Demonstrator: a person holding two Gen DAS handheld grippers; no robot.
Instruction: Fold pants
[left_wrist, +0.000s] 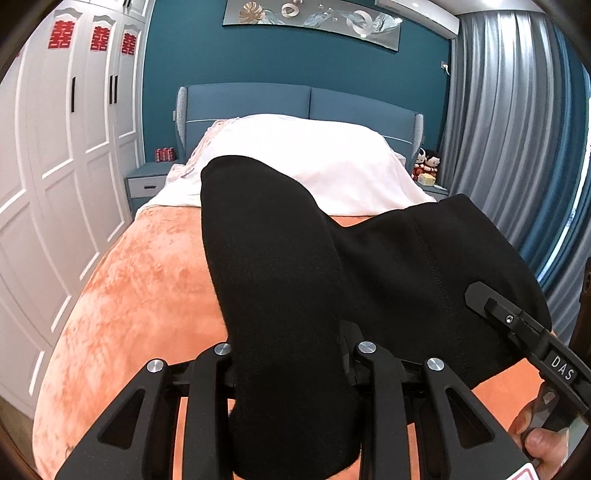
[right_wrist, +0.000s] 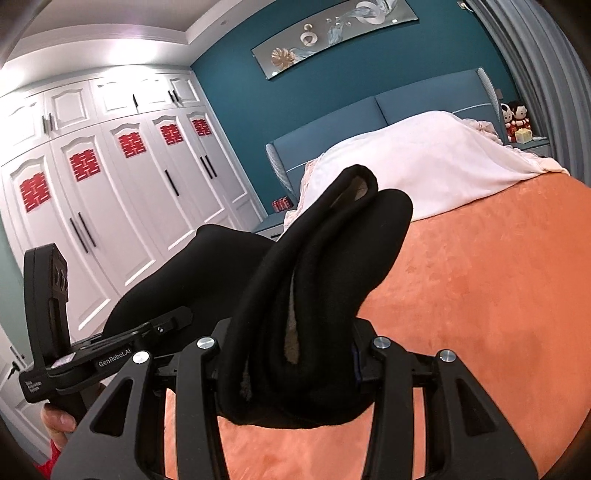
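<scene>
My left gripper (left_wrist: 291, 369) fingers pinch soft black pants (left_wrist: 295, 277) tight. Right gripper (right_wrist: 291, 369) pinches bunched thick edge too. Pants hang above fuzzy orange bed blanket (right_wrist: 480, 295), lifted so I can fold.

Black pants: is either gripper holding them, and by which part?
Both. The left gripper is shut on a bunched leg of the black pants; the right gripper is shut on a thick, fleece-lined rolled edge, possibly the waistband.

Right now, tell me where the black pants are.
The black pants hang between both tongs, left tongs and right tongs, above the orange blanket.
</scene>
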